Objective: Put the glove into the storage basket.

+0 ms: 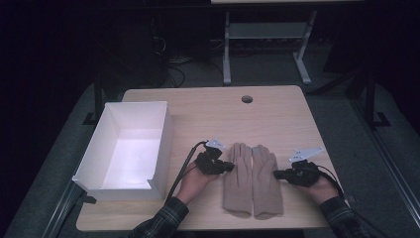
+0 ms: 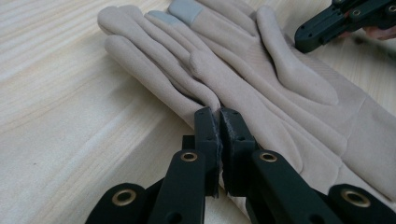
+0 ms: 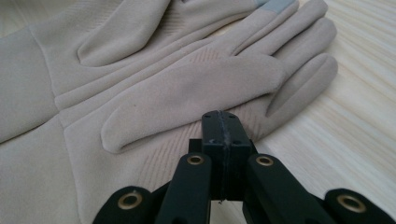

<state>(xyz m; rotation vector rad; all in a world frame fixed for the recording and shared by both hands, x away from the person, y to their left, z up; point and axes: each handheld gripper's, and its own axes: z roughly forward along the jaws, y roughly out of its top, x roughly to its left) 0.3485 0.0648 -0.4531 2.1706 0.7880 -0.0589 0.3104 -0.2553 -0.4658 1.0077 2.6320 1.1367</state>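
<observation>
Two beige gloves lie flat side by side on the wooden table [image 1: 208, 114], fingers pointing away from me. My left gripper [image 1: 231, 167] rests at the outer edge of the left glove [image 1: 236, 181]. In the left gripper view its jaws [image 2: 219, 114] are shut, tips touching that glove [image 2: 154, 60] near the little finger. My right gripper [image 1: 276, 174] sits at the outer edge of the right glove [image 1: 266, 183]. Its jaws [image 3: 222, 116] are shut, tips over the glove [image 3: 210, 79] below the folded thumb. Nothing shows between either pair of jaws.
A white open box [image 1: 130, 148] stands on the left part of the table, its front wall notched. A round cable hole [image 1: 246, 99] lies near the far edge. A desk frame [image 1: 267, 34] stands on the floor beyond the table.
</observation>
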